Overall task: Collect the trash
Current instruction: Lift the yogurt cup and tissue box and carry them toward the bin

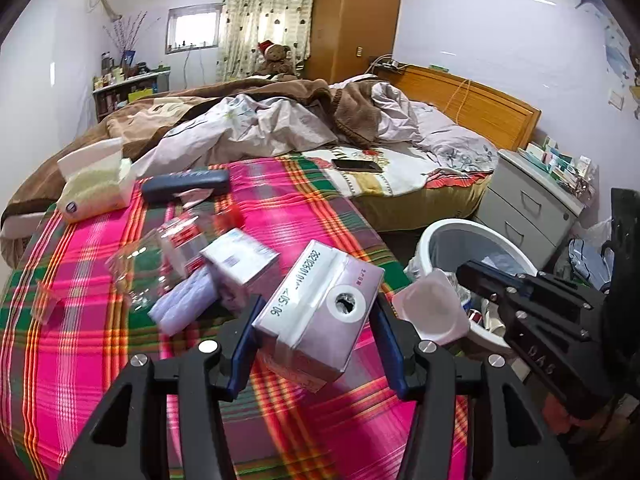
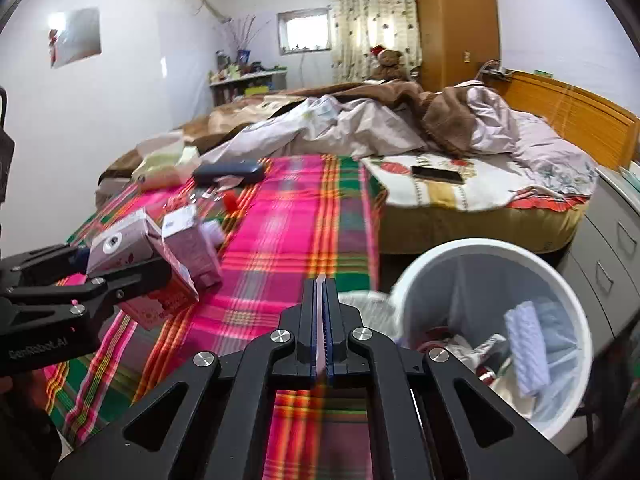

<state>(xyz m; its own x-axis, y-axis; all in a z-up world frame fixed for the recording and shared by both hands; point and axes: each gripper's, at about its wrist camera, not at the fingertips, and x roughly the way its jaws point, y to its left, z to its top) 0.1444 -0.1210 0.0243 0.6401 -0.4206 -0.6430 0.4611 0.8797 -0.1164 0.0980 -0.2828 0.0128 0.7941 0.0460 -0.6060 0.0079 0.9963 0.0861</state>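
Observation:
My left gripper (image 1: 316,336) is shut on a pale purple drink carton (image 1: 320,312) and holds it above the pink plaid blanket (image 1: 80,352); the carton also shows in the right wrist view (image 2: 120,248). My right gripper (image 2: 323,308) is shut on a thin white plastic cup, seen from the left wrist view (image 1: 432,308), beside the white trash bin (image 2: 404,280). The bin holds several scraps. A second carton (image 1: 240,260), a crushed clear bottle (image 1: 160,256) and a lilac wrapper (image 1: 184,300) lie on the blanket.
A tissue pack (image 1: 96,184), a dark case (image 1: 186,184) and a phone (image 1: 356,165) lie on the bed. A grey nightstand (image 1: 532,208) stands right of the bin. Rumpled bedding and a teddy bear (image 1: 276,60) lie further back.

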